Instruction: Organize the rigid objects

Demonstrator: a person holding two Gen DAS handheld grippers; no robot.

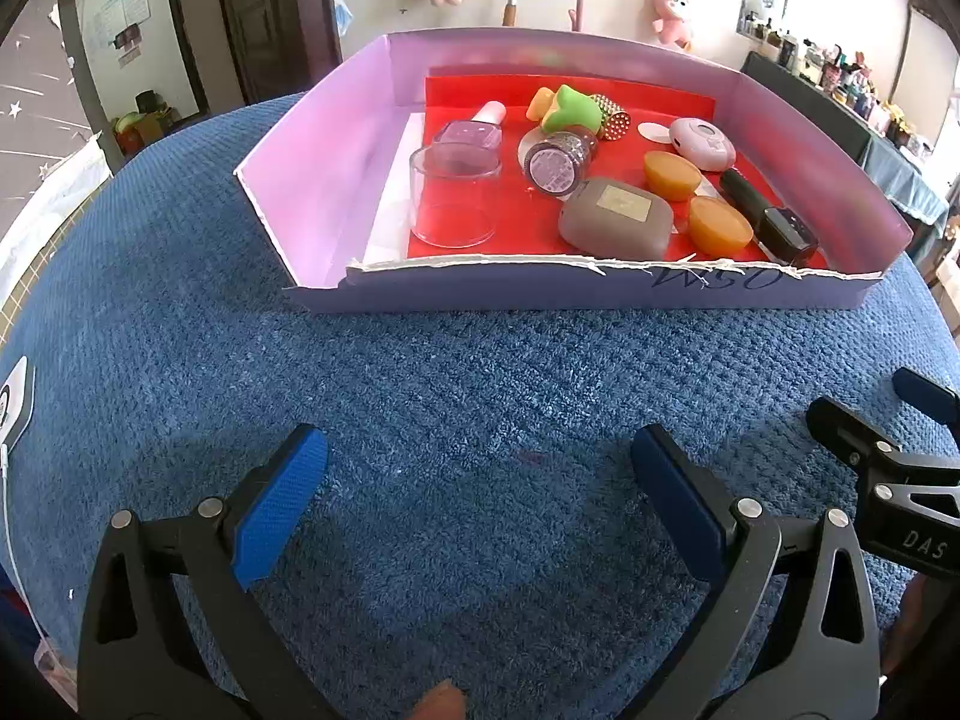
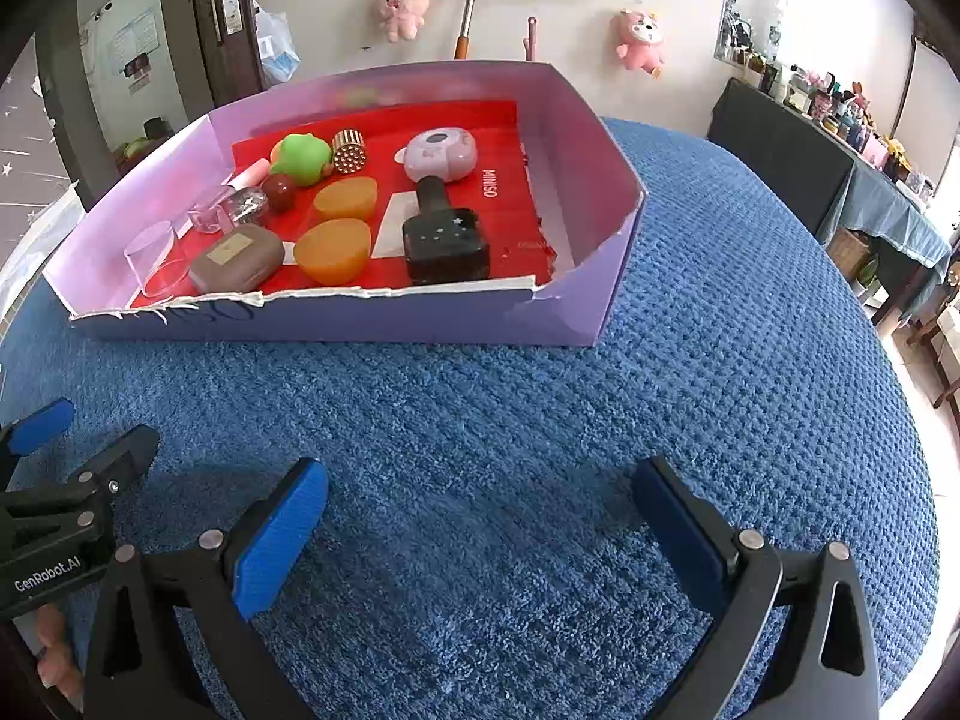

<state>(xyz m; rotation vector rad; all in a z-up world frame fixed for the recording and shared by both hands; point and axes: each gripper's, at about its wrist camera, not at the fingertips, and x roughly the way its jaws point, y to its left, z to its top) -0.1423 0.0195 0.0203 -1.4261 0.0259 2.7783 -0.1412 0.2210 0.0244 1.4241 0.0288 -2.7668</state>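
A shallow purple cardboard box (image 1: pixel 312 192) (image 2: pixel 588 300) with a red liner sits on a blue towel-covered table. Inside lie a clear glass cup (image 1: pixel 454 195) (image 2: pixel 157 261), a grey-brown case (image 1: pixel 618 217) (image 2: pixel 237 258), two orange halves (image 1: pixel 719 227) (image 2: pixel 333 251), a black bottle (image 1: pixel 768 217) (image 2: pixel 444 240), a pink round device (image 1: pixel 702 144) (image 2: pixel 441 154), a green toy (image 1: pixel 570 109) (image 2: pixel 302 159) and small bottles (image 1: pixel 561 159). My left gripper (image 1: pixel 480 480) and right gripper (image 2: pixel 480 510) are both open and empty, low over the towel in front of the box.
The blue towel (image 1: pixel 480 372) (image 2: pixel 720 360) covers the round table. The right gripper shows at the right edge of the left wrist view (image 1: pixel 900 480). A dark side table with bottles (image 2: pixel 840 120) stands at the right. Plush toys hang on the wall.
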